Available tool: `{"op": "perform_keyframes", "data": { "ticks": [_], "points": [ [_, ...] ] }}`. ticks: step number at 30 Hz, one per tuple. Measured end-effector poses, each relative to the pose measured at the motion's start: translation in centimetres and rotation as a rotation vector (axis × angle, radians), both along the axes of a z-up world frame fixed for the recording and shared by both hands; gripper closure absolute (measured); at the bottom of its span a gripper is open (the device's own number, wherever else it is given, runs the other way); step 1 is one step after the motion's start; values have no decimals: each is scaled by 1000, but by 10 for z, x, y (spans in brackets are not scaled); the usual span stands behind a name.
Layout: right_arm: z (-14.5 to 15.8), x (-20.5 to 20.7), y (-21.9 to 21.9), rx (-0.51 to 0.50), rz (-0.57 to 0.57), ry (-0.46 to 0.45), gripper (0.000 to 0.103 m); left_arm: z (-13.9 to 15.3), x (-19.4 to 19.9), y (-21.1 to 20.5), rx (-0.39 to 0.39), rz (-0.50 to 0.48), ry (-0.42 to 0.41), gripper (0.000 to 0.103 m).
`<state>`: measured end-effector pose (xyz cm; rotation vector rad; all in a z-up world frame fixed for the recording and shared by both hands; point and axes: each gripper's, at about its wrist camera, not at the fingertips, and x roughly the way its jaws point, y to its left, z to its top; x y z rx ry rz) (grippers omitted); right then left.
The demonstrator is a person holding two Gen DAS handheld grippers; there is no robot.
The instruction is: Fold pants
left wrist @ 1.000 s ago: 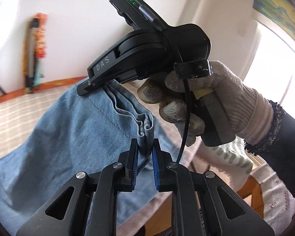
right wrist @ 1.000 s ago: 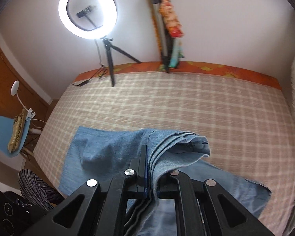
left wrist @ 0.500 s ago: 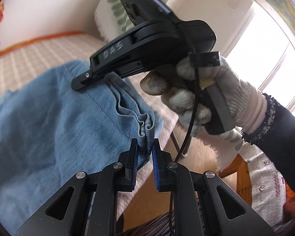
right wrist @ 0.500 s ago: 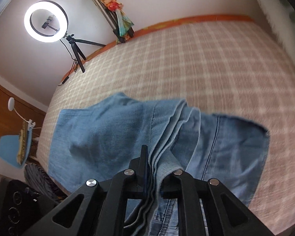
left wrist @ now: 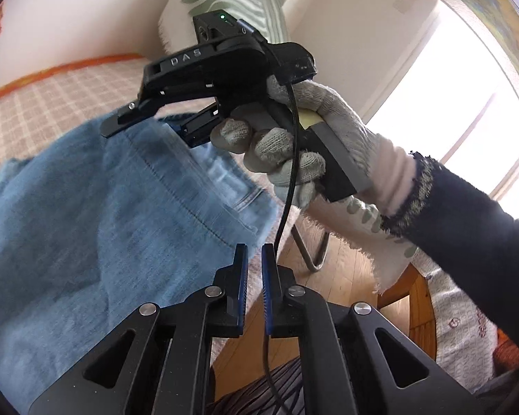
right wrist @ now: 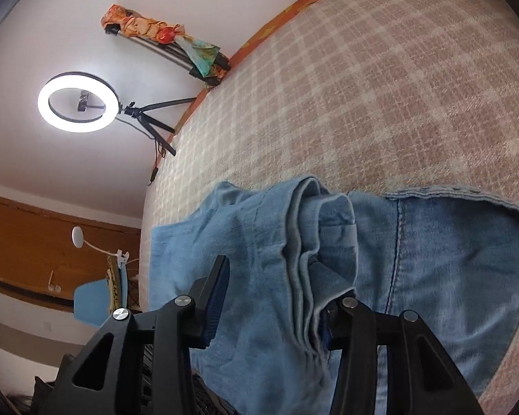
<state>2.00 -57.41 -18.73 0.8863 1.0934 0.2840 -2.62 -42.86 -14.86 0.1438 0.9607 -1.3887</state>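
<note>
The pants (right wrist: 259, 276) are light blue denim, lying spread on a bed with a tan checked cover (right wrist: 380, 86), close to the near edge of it.

The left gripper (left wrist: 254, 259) has its fingers pulled almost together with just a thin slit between the blue pads, and nothing is in that slit. The denim sits just past and to the left of its tips, not touching them as far as the left wrist view shows.

The right gripper (right wrist: 273, 297) is mid-opening, jaws spreading apart. A bunched stack of hem layers still sits between them, leaning against the right-hand finger, while the left-hand pad stands clear of the cloth. From the left wrist camera that same gripper (left wrist: 162, 128) shows up hovering right over the pants, held by a hand in a grey knit glove (left wrist: 294, 145) with a dark sleeve behind it.

Off the far side of the bed there's a lit ring light on a tripod (right wrist: 76, 102).
</note>
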Motion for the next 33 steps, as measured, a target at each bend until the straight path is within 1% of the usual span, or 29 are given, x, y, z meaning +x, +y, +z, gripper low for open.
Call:
{"op": "perform_keyframes", "data": {
  "ticks": [1,2,5,6,9,11,12,13,14,15,17,19,20,21,22,23,24,25,26,28,29,30,32,33],
  "points": [
    [5,-3,-1,-14,10,-7,57,3,-2,0,-6,-1,-29,97],
    [10,-6,-2,-24,15,-11,57,4,-3,0,-5,-3,-39,97],
    [17,-9,-8,-69,-8,-3,57,2,0,-1,5,9,-19,97],
    [17,-8,-10,-78,-23,3,57,1,0,1,8,15,-27,97],
    [9,4,-9,-93,-21,25,57,-3,8,8,20,42,-26,97],
    [3,14,-11,-76,-38,25,57,3,12,13,29,59,-45,97],
    [2,15,-12,-65,-59,20,64,4,15,17,36,73,-65,97],
    [4,14,-11,-82,-77,8,73,4,20,21,40,90,-78,97],
    [8,13,-7,-116,-75,-10,88,3,25,25,44,106,-83,97],
    [15,11,-1,-175,-63,-30,92,1,31,30,51,132,-89,98],
    [40,0,13,-286,-53,-94,96,-4,43,37,58,176,-71,97],
    [77,-20,36,-425,3,-233,97,-11,52,40,67,203,-43,98],
    [92,-30,50,-524,43,-290,97,-14,54,38,73,205,-38,98],
    [97,-35,58,-585,80,-311,97,-18,54,34,84,200,-39,98],
    [93,-34,59,-593,103,-282,97,-22,52,28,89,190,-41,98],
    [84,-29,55,-590,100,-228,97,-25,51,24,94,180,-37,98],
    [69,-22,46,-565,83,-155,97,-29,49,17,101,165,-26,97],
    [59,-18,40,-538,76,-117,96,-32,47,10,109,151,-18,96],
    [48,-13,33,-505,68,-85,91,-36,46,6,118,141,-14,96],
    [37,-8,23,-450,72,-53,85,-45,46,-3,141,130,-10,96],
    [35,-7,16,-428,58,-43,68,-51,46,-6,158,123,-3,96],
    [34,-7,9,-395,47,-43,55,-54,45,-8,163,121,0,96],
    [32,-7,-12,-268,13,-61,53,-58,46,-8,157,123,9,96],
    [31,-6,-21,-235,-21,-67,53,-57,46,-9,154,122,6,96]
  ]
}}
